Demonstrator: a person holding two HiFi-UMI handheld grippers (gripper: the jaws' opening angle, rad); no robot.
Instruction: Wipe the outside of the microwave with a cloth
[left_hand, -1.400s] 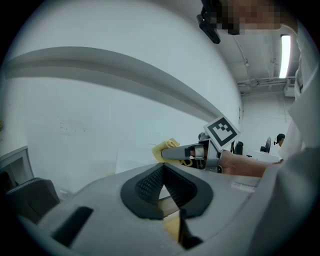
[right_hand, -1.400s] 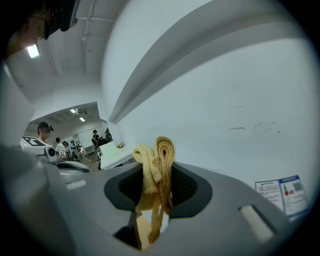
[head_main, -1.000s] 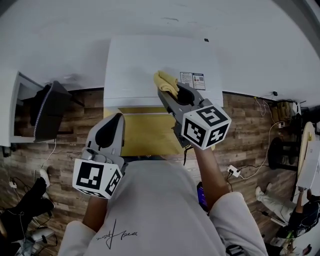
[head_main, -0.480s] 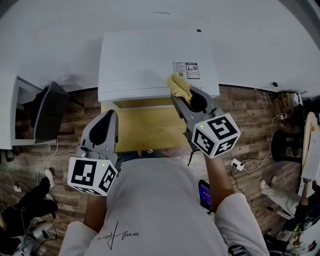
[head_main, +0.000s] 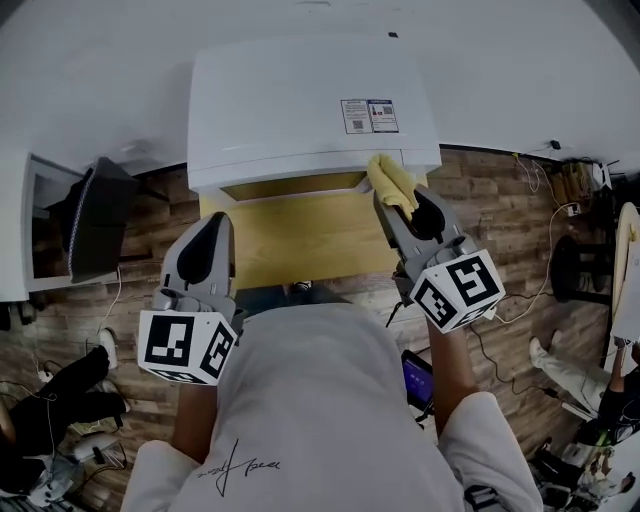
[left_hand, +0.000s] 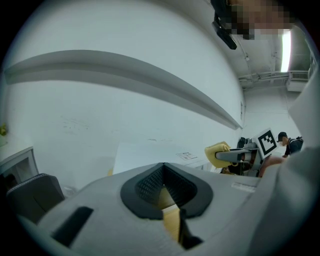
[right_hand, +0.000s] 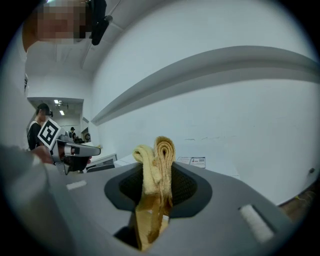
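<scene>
Status: wiping stage, cloth at the appliance.

- Microwave (head_main: 300, 100): white casing seen from above, standing on a wooden table (head_main: 300, 240); a printed label (head_main: 362, 115) sits on the microwave's top, toward its right.
- Right gripper (head_main: 398, 208): jaws clamped on a folded yellow cloth (head_main: 390, 178); in the right gripper view the cloth (right_hand: 159, 155) stands up between the pads as a doubled roll. The cloth lies at the microwave's front right corner, just below the label; whether it presses on the casing cannot be told.
- Left gripper (head_main: 212, 228): jaws closed with nothing between them – the left gripper view shows the pads (left_hand: 150, 182) meeting at the tips; it is held in front of the microwave's left half, clear of the casing.

Progress – a judgement only: no streaks or damp patches show, so the wiped area cannot be read off; the front face, both sides and much of the top probably remain to be covered.
</scene>
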